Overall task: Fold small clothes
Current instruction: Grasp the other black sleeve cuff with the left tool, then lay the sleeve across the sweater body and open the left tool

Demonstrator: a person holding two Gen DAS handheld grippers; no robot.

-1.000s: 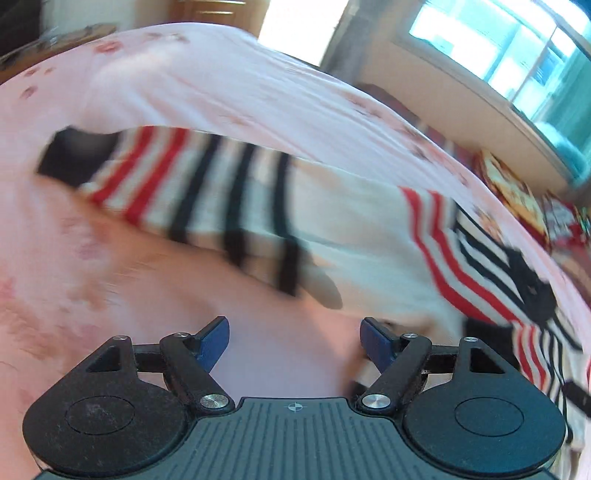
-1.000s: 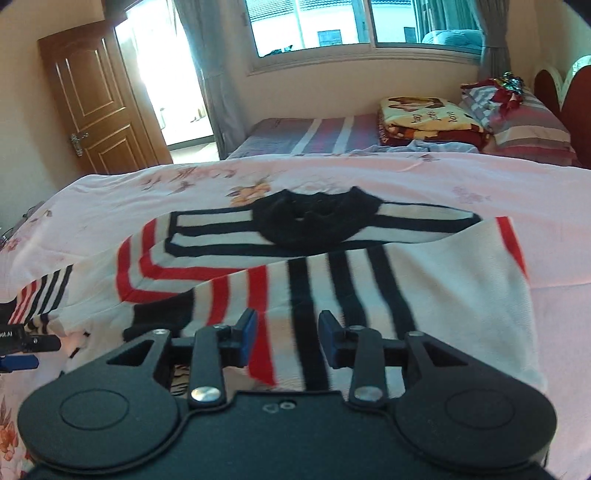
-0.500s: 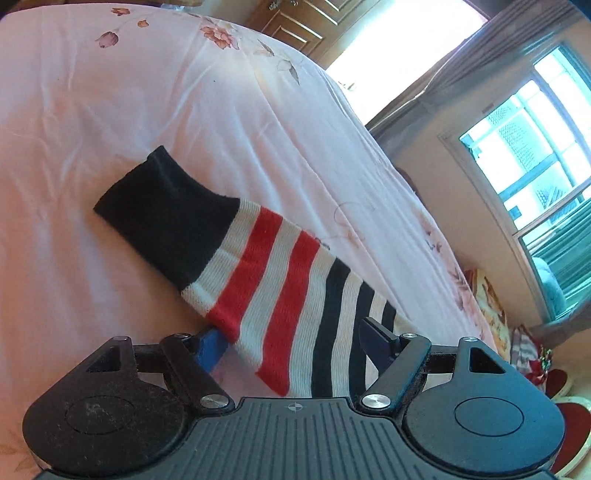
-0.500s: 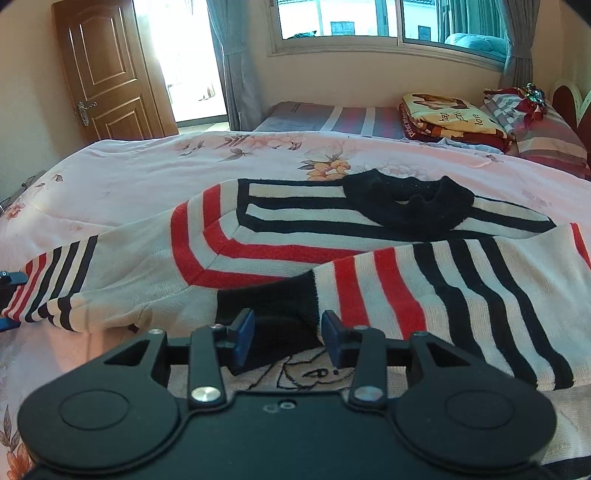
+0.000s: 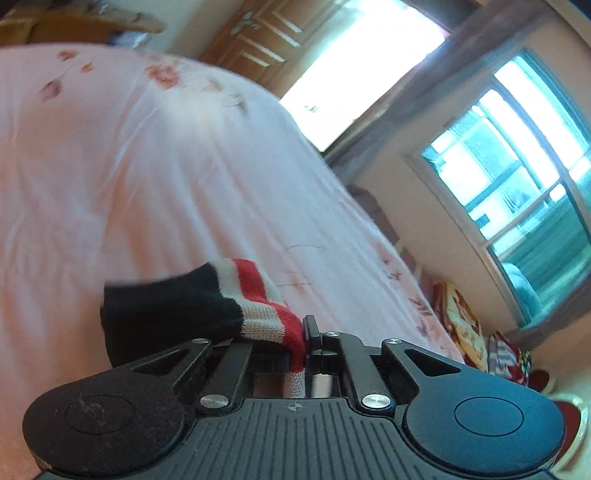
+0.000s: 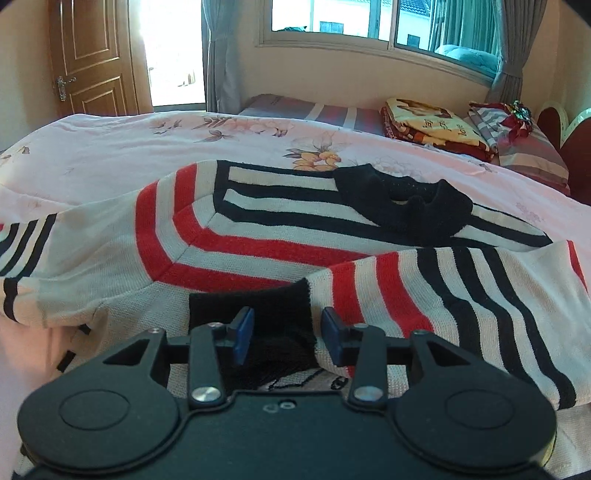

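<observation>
A small knit sweater (image 6: 258, 236) with red, black and cream stripes and a black collar (image 6: 406, 206) lies on a pink floral bedspread (image 6: 110, 155). Its right sleeve is folded across the body, with the black cuff (image 6: 258, 310) just in front of my right gripper (image 6: 286, 332), which is open above it. My left gripper (image 5: 295, 350) is shut on the other sleeve (image 5: 258, 302) near its black cuff (image 5: 166, 314) and holds it just above the bedspread (image 5: 147, 166).
Folded blankets (image 6: 436, 125) and a striped pillow (image 6: 524, 147) lie at the far right of the bed. A red headboard (image 6: 569, 147) stands at the right. A wooden door (image 6: 92, 59) and a window (image 6: 369, 18) are behind.
My left gripper has closed on the striped sleeve near its cuff and lifted it. My right gripper has come closer to the folded sleeve's black cuff and stays open.
</observation>
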